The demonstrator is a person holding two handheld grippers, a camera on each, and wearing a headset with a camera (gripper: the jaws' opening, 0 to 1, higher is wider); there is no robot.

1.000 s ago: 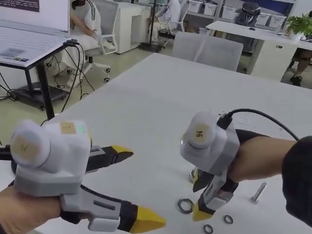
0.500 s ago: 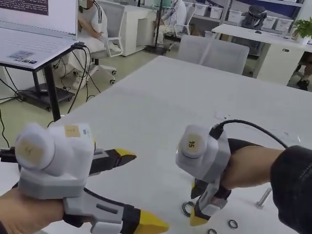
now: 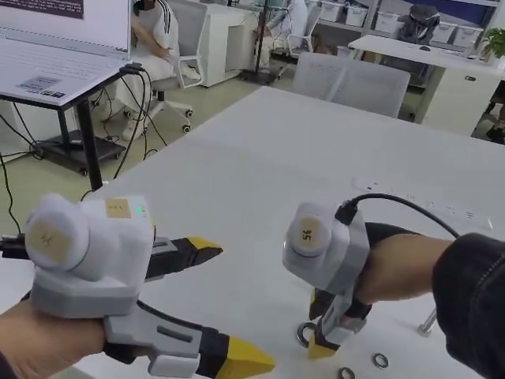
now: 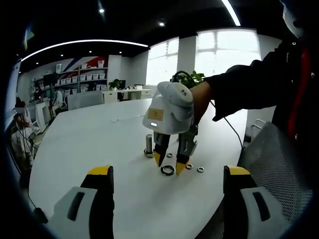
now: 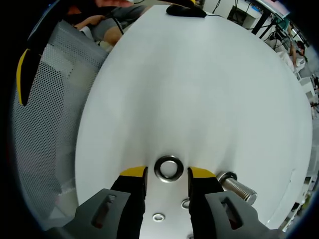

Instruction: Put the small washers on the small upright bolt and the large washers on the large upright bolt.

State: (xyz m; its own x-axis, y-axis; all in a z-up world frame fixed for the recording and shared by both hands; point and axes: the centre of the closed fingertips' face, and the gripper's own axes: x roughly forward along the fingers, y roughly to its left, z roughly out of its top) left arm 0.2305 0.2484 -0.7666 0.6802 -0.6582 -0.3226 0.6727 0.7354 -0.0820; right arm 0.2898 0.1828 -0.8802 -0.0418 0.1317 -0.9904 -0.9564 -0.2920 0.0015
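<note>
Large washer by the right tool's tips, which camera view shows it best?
The right gripper view: the large washer lies whole and unobstructed between the right tool's open jaws. The left gripper view shows it small and far off; the head view shows it partly hidden behind that tool.

— Left gripper (image 3: 231, 308)?
— Held low, pointing forward, jaws spread wide apart.
— And right gripper (image 3: 316, 330)?
— Tipped steeply down, yellow tips lowest, jaws parted a little, forearm (image 3: 402, 268) reaching in behind.
</note>
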